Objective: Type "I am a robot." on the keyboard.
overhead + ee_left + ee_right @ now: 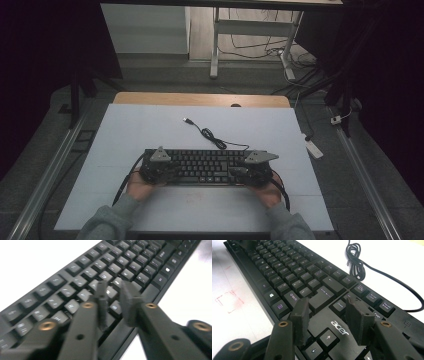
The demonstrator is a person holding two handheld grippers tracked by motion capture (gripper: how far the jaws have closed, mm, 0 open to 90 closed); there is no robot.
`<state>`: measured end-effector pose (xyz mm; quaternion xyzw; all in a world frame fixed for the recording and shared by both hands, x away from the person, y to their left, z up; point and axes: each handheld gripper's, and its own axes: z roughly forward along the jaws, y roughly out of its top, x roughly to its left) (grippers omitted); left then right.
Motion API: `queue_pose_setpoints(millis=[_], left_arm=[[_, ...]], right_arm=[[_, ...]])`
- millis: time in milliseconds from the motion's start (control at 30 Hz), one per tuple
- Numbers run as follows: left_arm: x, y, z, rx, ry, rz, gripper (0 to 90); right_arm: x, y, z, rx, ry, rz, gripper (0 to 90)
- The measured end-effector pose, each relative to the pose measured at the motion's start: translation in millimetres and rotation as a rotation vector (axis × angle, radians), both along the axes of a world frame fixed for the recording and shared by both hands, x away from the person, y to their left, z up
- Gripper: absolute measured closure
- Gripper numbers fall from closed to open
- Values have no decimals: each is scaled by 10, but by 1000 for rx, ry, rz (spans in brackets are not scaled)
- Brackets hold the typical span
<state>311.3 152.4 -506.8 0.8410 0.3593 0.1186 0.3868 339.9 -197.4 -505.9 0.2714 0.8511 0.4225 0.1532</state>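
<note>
A black Acer keyboard [205,166] lies on a white board [150,130] near the person's side. Its black cable [212,137] runs back to a loose USB plug [187,120]. My left gripper [166,171] rests over the keyboard's left end. In the left gripper view its jaws [113,287] stand a narrow gap apart above the letter keys [110,293], with nothing between them. My right gripper [241,171] is over the keyboard's right end. Its jaws [327,306] stand apart above the Enter key [324,296] and the arrow keys [327,337], pressing on nothing.
A coil of the cable [354,262] lies just behind the keyboard. A faint red square [229,301] is drawn on the board in front of it. A wooden table edge [200,98] shows behind the board, and beyond it desk legs [215,45] and floor cables.
</note>
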Motion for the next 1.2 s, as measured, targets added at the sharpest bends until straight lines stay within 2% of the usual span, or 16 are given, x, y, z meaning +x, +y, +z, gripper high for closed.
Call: queue_pose_setpoints(millis=[167,333,500,767,1200], left_arm=[[-7,133,56,-14,7,45,496],[4,237,81,-25,13,81,396],[-6,324,101,-50,22,105,355],[-17,414,120,-58,27,106,327],[-11,417,111,-50,32,103,324]], right_arm=[[-3,7,-1,1,1,-1,544],[2,1,-1,0,-3,0,543],[3,-3,1,6,-2,-2,542],[4,-6,1,-5,-7,-4,542],[3,1,5,2,-9,0,541]])
